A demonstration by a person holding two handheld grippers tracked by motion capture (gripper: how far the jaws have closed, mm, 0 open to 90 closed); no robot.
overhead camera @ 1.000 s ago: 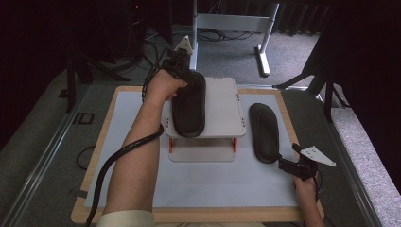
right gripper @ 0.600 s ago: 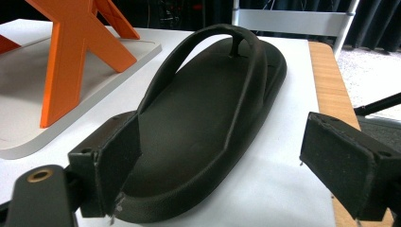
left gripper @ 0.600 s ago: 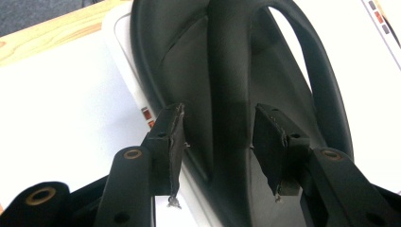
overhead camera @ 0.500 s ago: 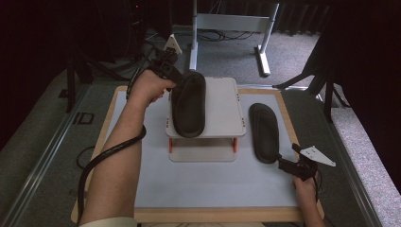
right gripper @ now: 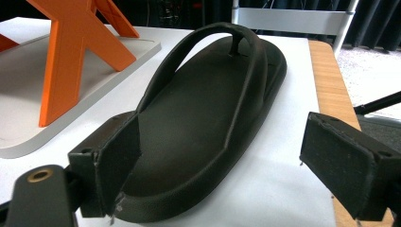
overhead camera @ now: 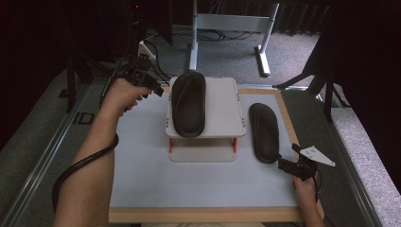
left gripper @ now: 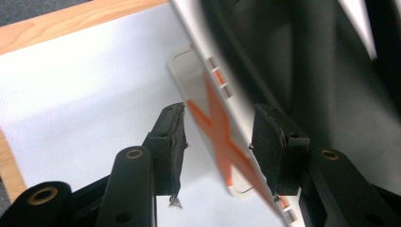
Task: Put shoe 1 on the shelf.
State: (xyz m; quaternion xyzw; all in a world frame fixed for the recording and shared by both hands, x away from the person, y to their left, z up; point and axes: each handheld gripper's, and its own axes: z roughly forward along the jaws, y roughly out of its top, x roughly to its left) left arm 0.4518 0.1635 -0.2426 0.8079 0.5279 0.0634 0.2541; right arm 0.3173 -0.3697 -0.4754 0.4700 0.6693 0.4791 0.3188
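Observation:
One black flip-flop [overhead camera: 188,104] lies along the left half of a white raised stand [overhead camera: 222,111] with orange legs. My left gripper [overhead camera: 156,89] is just left of the stand's far left corner, open and holding nothing. In the left gripper view its jaws [left gripper: 217,142] frame the stand's edge and an orange X-shaped leg [left gripper: 215,127]. A second black flip-flop [overhead camera: 264,132] lies flat on the white mat to the right of the stand. My right gripper [overhead camera: 283,164] sits at its heel, open; the heel [right gripper: 189,189] lies between the spread pads [right gripper: 347,158].
The white mat [overhead camera: 142,165] has a wooden border [overhead camera: 198,215]. Past the table are a white desk frame [overhead camera: 231,28], cables and dark tripod legs [overhead camera: 326,80] on grey carpet. A cable [overhead camera: 80,165] loops round the left forearm.
My left gripper has pulled back to the left, off the flip-flop on the stand, which stays in place. The right gripper has not moved.

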